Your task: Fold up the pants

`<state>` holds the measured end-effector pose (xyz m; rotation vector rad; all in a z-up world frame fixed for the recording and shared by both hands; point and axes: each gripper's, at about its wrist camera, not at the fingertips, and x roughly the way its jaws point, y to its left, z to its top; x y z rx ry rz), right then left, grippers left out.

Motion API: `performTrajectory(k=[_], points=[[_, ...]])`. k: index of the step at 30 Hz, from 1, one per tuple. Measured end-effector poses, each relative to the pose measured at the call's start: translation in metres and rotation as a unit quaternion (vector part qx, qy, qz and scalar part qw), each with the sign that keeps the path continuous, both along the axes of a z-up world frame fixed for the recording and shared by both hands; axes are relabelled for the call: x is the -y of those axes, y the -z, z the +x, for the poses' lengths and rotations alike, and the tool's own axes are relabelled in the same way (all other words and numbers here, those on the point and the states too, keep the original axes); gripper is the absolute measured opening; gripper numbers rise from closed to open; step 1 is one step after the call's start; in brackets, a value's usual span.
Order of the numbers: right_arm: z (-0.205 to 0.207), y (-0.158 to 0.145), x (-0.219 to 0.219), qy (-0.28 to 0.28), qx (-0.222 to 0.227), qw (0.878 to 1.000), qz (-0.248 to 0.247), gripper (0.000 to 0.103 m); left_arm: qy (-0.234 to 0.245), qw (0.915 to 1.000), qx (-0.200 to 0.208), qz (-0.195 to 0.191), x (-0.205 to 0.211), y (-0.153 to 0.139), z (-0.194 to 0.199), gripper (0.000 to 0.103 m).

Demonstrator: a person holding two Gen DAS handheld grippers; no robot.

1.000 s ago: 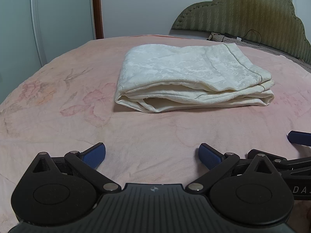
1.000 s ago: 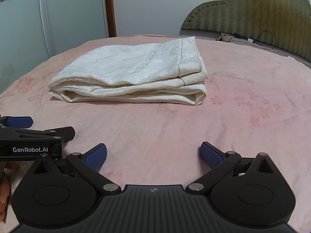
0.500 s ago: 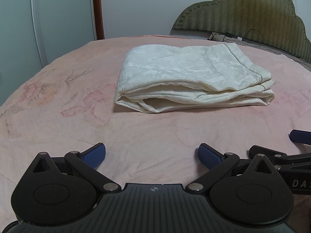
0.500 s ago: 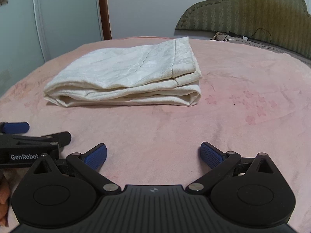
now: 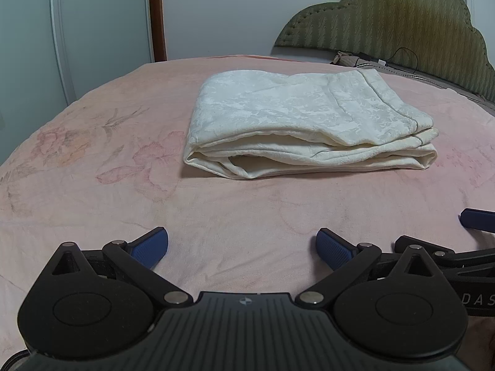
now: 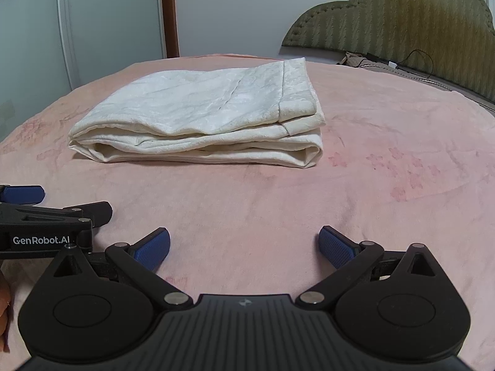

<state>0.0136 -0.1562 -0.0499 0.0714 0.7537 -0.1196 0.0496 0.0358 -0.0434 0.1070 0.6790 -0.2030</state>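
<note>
Cream-white pants [image 5: 303, 123] lie folded in a flat stack on the pink bed [image 5: 92, 185], ahead of both grippers; they also show in the right wrist view [image 6: 204, 123]. My left gripper [image 5: 243, 244] is open and empty, low over the bedspread, well short of the stack. My right gripper [image 6: 244, 242] is open and empty, beside it on the right, also short of the stack. Each gripper's blue fingertips show at the edge of the other's view.
A green padded headboard [image 5: 402, 21] stands at the back right, with a dark cable [image 5: 402, 58] and small items at its foot. A pale wardrobe door [image 5: 92, 31] and a brown door frame stand at the back left. Pink flowered bedspread surrounds the stack.
Both grippers have stayed open and almost still. The right wrist view has shifted slightly, so the folded pants sit a little more to the left in it.
</note>
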Motion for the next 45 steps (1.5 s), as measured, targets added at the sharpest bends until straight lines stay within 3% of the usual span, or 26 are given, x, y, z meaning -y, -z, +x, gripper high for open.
performTrajectory(k=[45], points=[[-0.0009, -0.0007, 0.0003, -0.004, 0.001, 1.0, 0.003, 0.103, -0.01, 0.9999, 0.0, -0.004, -0.0019, 0.0, -0.0003, 0.103]])
